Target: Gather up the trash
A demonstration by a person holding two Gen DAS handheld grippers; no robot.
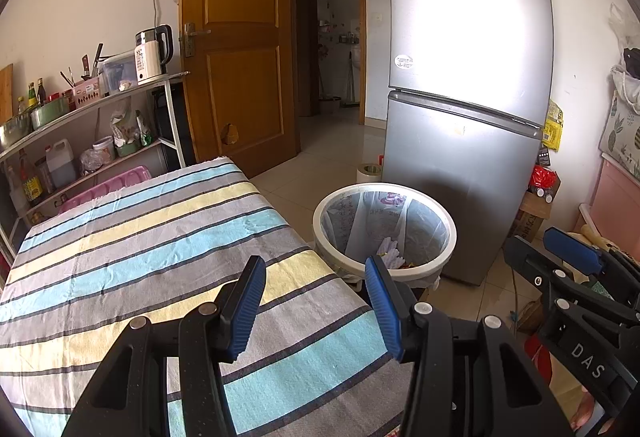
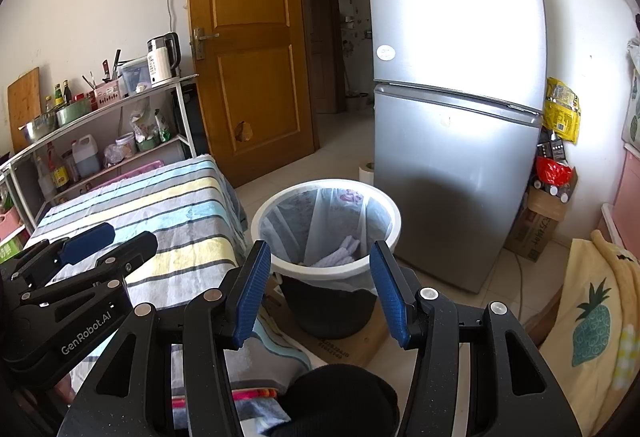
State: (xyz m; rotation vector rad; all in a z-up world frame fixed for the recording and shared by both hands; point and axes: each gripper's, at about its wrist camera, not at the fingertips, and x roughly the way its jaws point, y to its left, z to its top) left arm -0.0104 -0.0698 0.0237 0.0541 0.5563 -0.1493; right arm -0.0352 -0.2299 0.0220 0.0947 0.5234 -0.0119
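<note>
Left wrist view: my left gripper (image 1: pixel 316 301) is spread wide, holding nothing, over the striped tablecloth (image 1: pixel 152 257), where I see no trash. The trash bin (image 1: pixel 384 229) beside the table holds crumpled white paper (image 1: pixel 389 248) (looks mostly done).

Right wrist view: my right gripper (image 2: pixel 320 289) is wide too, empty, above the bin (image 2: pixel 326 225); paper (image 2: pixel 340 253) lies inside. Likely finished.
</note>
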